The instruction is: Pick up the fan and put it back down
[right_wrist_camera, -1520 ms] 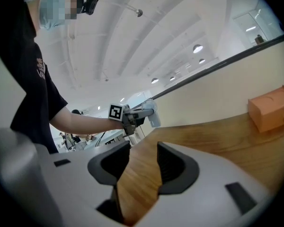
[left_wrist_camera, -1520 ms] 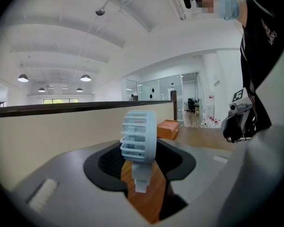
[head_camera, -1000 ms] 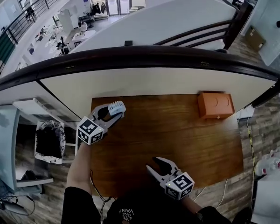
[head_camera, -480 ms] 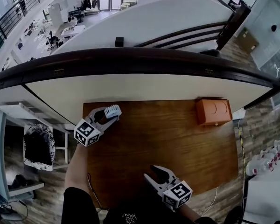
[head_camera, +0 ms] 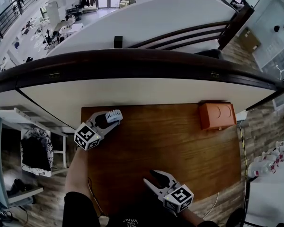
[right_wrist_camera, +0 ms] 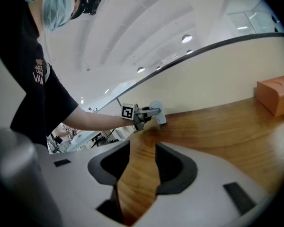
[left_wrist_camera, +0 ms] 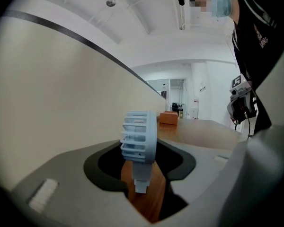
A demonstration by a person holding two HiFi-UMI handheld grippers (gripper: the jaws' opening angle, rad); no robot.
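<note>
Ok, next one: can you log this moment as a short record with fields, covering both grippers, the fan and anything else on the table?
left gripper: shut on the stem of the fan
fan: light blue, upright, at the far left corner of the wooden table; contact with the wood unclear
right gripper: open, nothing between its jaws, above the table's near edge
other: orange box at the far right corner

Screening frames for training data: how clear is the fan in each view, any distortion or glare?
Head view: fisheye bows the dark railing into an arc; the fan is small but crisp. Left gripper view: fan sharp and close, corners vignetted black. Right gripper view: fan tiny and distant; soft sheen on the table.
</note>
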